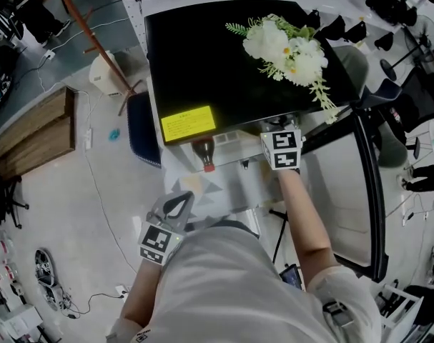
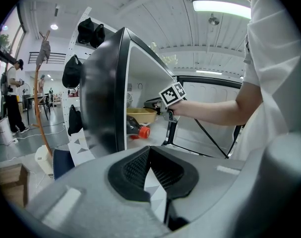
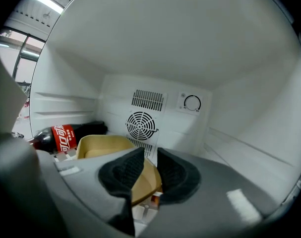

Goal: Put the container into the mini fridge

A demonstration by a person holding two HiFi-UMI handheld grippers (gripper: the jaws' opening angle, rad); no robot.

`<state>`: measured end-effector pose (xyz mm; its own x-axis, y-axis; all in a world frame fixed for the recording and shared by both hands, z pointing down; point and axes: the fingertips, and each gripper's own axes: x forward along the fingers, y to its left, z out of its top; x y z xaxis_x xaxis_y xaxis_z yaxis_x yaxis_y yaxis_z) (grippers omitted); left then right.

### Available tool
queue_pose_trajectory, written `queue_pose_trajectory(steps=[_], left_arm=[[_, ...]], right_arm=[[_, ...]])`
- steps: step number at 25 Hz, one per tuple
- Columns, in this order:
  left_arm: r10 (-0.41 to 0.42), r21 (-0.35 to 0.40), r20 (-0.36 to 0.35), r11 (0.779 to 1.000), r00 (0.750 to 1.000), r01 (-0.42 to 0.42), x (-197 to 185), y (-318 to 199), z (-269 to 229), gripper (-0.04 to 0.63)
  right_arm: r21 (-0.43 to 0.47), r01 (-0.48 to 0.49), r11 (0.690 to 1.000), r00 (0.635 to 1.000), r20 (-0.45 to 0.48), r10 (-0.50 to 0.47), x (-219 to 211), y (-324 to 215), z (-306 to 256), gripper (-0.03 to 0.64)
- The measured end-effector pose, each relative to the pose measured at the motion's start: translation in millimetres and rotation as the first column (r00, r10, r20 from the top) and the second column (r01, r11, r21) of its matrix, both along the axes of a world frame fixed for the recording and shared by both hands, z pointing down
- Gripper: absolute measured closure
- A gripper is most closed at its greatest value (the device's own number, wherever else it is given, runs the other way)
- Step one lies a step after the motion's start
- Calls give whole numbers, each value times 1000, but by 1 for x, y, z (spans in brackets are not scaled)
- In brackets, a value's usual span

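Observation:
The black mini fridge point(image 1: 202, 56) stands with its door point(image 1: 345, 184) swung open to the right. My right gripper point(image 3: 150, 165) reaches inside it, shut on the right rim of a tan container point(image 3: 103, 148) that sits low on the fridge floor. In the head view only its marker cube shows at the fridge mouth, where the right gripper point(image 1: 281, 148) enters. The left gripper view shows the container point(image 2: 140, 114) inside the opening. My left gripper point(image 1: 175, 207) hangs by the person's hip, jaws closed on nothing point(image 2: 149, 155).
A cola bottle point(image 3: 61, 137) lies on its side left of the container, cap toward the opening point(image 1: 204, 154). A fan grille point(image 3: 141, 125) and dial point(image 3: 192, 103) are on the back wall. White flowers point(image 1: 288, 48) lie on the fridge top. A wooden bench point(image 1: 34, 131) stands at the left.

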<state>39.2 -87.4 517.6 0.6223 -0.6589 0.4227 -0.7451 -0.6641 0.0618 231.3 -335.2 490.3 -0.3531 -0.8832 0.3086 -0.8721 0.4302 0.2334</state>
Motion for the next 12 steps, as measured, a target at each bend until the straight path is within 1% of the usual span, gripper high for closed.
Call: queue_pose_trajectory(steps=[6, 12], left_arm=[[42, 8, -21, 999, 999, -42, 7, -6, -2, 588], [131, 7, -30, 991, 991, -131, 20, -9, 0, 588]], right_arm=[[-11, -39, 999, 998, 57, 40, 11, 23, -5, 535], [35, -99, 995, 993, 72, 96, 28, 58, -20, 605]])
